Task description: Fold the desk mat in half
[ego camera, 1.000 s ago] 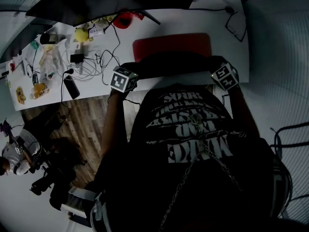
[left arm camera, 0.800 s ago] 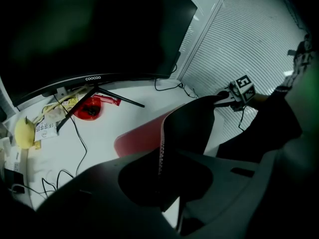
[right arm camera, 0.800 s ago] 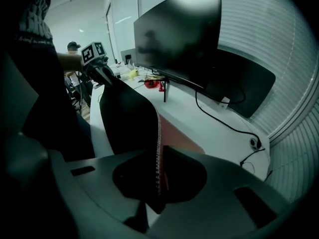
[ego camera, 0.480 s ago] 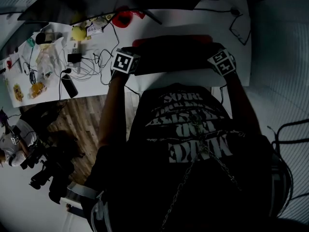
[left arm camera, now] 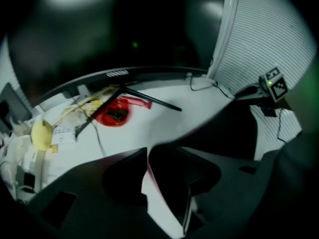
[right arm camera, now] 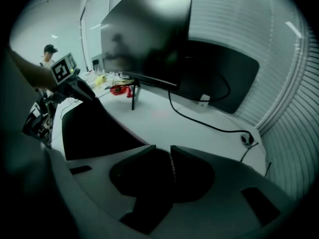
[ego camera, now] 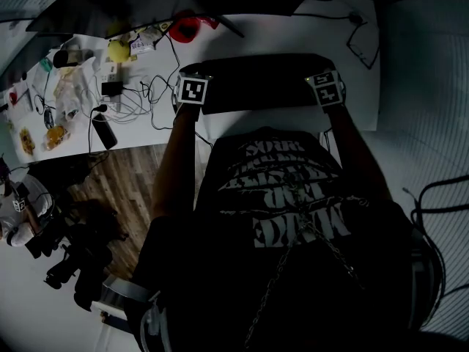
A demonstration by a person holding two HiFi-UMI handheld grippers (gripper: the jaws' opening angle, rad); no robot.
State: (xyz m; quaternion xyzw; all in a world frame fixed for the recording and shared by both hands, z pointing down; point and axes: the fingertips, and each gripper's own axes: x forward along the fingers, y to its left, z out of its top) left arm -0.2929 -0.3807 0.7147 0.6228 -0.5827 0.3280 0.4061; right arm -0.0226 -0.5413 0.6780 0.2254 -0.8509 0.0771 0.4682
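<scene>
The desk mat (ego camera: 260,83) lies folded over on the white desk (ego camera: 256,39), its black underside up; no red top shows in the head view. My left gripper (ego camera: 192,90) is at the fold's far left corner and my right gripper (ego camera: 326,88) at its far right corner. In the left gripper view the jaws (left arm camera: 148,151) have just been opening; a gap shows white desk and a thin red mat edge (left arm camera: 148,173) between them. The right gripper (right arm camera: 163,149) has also just been opening, with a narrow dark gap over the mat (right arm camera: 94,128).
A monitor's dark screen (right arm camera: 149,29) stands at the desk's back. Left of the mat lie tangled cables (ego camera: 139,94), a red item (ego camera: 187,28), a yellow object (ego camera: 117,50) and a black device (ego camera: 105,130). A cable (ego camera: 359,31) loops at the right. A person (ego camera: 18,211) is on the floor, lower left.
Both grippers carried the mat's near edge away from me across the desk. The red top became covered by the black underside. Both pairs of jaws now stand apart.
</scene>
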